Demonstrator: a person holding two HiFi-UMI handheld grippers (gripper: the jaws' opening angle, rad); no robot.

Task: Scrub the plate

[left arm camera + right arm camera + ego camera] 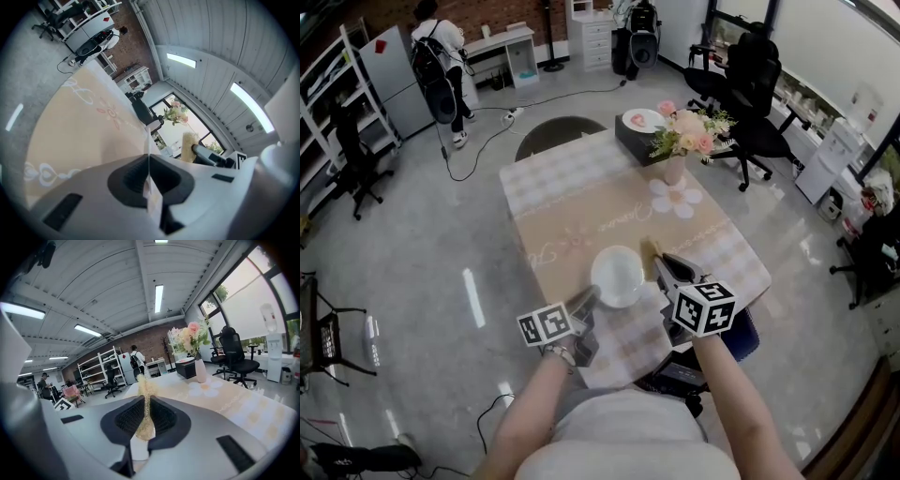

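Plate, near the desk's front edge, is pinched by its rim in the left tongs; right tongs clench a yellow brush.

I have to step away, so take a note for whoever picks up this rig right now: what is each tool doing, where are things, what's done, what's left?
Left tool: shut on the rim of the plate, at its near-left edge.
Right tool: shut on the scrubber, held by the plate's right rim; I can't tell whether it touches.
Plate: at the near side of the table, looking plain white.
Done: both grasps are made. I can't tell whether any scrubbing has been done.
Left: probably bring the scrubber onto the plate and scrub, with the left tool steadying it.
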